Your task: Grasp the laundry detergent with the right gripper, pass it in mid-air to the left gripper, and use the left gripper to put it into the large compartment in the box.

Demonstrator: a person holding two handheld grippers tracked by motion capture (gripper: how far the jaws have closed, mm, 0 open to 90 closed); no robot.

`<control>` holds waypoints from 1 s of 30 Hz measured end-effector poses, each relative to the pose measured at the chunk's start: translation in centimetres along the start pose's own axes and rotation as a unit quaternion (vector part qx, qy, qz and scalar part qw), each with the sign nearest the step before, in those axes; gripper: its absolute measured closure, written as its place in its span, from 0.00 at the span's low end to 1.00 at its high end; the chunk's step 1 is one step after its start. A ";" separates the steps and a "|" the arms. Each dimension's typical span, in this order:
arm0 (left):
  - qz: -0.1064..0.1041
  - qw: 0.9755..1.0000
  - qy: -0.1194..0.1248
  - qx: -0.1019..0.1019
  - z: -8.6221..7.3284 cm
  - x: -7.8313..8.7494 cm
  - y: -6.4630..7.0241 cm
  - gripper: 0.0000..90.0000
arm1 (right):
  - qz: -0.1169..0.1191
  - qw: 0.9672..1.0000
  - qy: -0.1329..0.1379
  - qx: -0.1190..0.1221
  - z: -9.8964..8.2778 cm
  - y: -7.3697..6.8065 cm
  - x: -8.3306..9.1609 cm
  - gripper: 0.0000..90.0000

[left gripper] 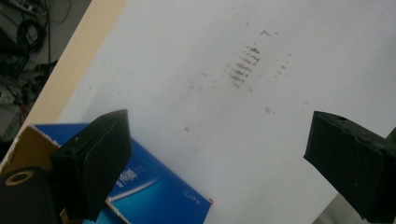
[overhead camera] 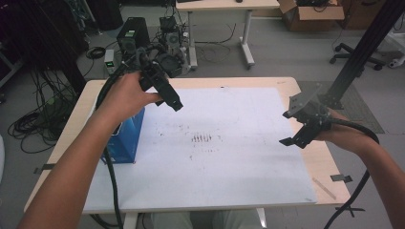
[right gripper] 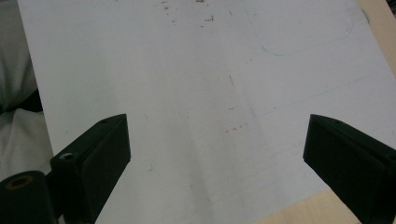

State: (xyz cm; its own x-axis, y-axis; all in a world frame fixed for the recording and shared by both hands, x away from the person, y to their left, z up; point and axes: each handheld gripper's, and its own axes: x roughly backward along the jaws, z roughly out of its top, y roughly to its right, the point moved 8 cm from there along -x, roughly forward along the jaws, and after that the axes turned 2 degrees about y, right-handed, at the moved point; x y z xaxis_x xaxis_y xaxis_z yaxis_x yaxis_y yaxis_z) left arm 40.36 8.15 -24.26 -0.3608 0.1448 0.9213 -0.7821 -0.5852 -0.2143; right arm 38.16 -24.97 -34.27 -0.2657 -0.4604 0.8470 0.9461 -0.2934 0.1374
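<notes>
Hovering above the near-left part of the counter (overhead camera: 305, 157), the left claw (overhead camera: 173, 101) hangs over the white sheet (overhead camera: 229, 157) with its jaws spread wide and nothing between them; the left gripper view shows both black pads (left gripper: 98, 158) well apart, with bare sheet in the gap. The blue box (overhead camera: 126, 138) stands at the sheet's left edge, below and just beside the left hand (overhead camera: 126, 95), partly hidden by the forearm in the high view. In the left gripper view the box (left gripper: 154, 186) lies low, behind and beside one jaw, its cardboard flap open at the corner; no jaw touches it. The right claw (overhead camera: 298, 136) sits at the right edge of the sheet, also wide and empty, with plain sheet and a strip of wood ahead of its jaws in the right gripper view. A patch of dark smudges (overhead camera: 203, 138) marks the sheet's middle; nothing else lies on the sheet as far as can be told. Judgement: work is at its very start. The box looks like the object in hand, yet no grasp is made and it rests untouched. Left to do: bring the left claw down to the box, close on a wall or flap, and move or open it. Right claw appears to be waiting.
</notes>
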 end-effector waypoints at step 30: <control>-0.032 0.994 0.000 -0.108 3.5 -3.1 3.6 0.09 | 0.007 1.000 -0.005 -0.006 -0.3 0.0 -0.2 0.08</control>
State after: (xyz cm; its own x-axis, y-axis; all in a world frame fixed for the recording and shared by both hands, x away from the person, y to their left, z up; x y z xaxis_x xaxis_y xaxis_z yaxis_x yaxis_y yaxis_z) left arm 40.42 2.78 -26.75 -0.3068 0.1752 0.9355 -0.8944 -0.3893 -0.2204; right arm 38.18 -25.10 -34.62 -0.2508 -0.4561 0.8538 0.9472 -0.2976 0.1193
